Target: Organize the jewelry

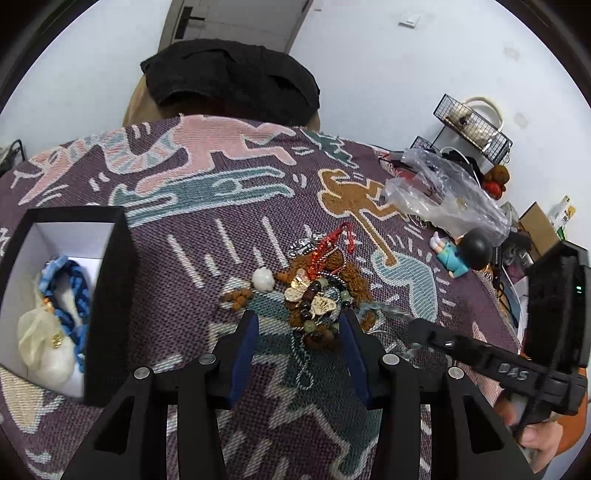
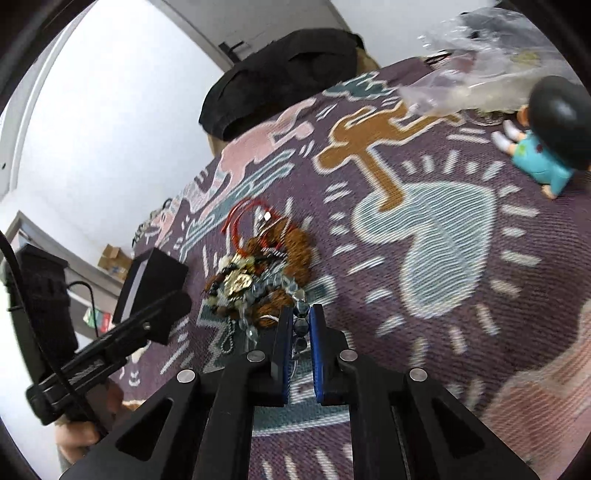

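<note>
The right gripper (image 2: pixel 299 328) is clamped on a grey-blue glass bead strand (image 2: pixel 300 325). The left gripper (image 1: pixel 299 325) stands half open around the tangled jewelry pile (image 1: pixel 317 295) on the patterned purple worktop (image 1: pixel 207 236). At nine o'clock sits a black box (image 1: pixel 110 280).

Place: a lived-in room of a home.
Surface: a woven blanket (image 1: pixel 229 229) with cartoon figures covered the work area.
Walls: plain white, with a grey door (image 1: pixel 236 22) and a wall switch (image 1: pixel 410 19).
Clutter: a wire basket rack (image 1: pixel 476 127), a cardboard box (image 1: pixel 537 225) and a crumpled plastic bag (image 1: pixel 439 188) stood at one side.
Personal things: a small toy figurine (image 1: pixel 461 253) lay near a tangled jewelry pile (image 1: pixel 317 291).
</note>
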The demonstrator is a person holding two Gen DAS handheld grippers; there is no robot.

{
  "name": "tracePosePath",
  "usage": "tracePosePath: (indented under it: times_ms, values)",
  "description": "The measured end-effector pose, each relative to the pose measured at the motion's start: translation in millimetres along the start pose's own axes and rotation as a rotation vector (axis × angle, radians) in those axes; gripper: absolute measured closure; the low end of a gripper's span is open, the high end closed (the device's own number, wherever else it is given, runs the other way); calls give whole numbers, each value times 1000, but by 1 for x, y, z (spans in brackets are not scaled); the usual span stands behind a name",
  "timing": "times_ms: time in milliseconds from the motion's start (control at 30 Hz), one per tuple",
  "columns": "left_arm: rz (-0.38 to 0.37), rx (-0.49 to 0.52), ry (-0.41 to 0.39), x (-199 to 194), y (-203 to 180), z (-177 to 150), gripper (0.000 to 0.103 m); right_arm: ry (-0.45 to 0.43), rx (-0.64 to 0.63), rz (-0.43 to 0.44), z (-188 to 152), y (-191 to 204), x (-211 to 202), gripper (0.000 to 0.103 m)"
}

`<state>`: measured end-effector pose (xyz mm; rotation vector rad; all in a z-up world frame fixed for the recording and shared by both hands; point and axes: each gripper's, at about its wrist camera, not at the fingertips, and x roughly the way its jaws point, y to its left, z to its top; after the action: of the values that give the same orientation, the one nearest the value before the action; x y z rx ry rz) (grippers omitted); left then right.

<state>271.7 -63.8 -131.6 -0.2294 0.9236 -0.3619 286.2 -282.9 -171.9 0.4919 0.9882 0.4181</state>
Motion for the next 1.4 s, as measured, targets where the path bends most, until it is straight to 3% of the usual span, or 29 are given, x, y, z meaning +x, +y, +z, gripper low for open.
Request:
tracePosePath:
  times_ms: [267,300,333,367,967,1400]
  values:
    - [9,-27,53,30,0,2,59,-54,27,48,4,-9,-24,93]
    - [7,-24,45,29,0,1,65,-58,26,53,3,-10,-27,93]
    - [12,-16,45,28,-1,1,84,-64,24,57,4,-9,-29,93]
    - [13,-12,50,28,-2,1,93,-67,23,62,4,-8,-31,93]
    - [-17,55,-107,-47,-23,21,95,-118,-4,134,7,16,-54,93]
    - [11,51,-221,-107,-8,31,95,-133,-44,168,11,48,-60,93]
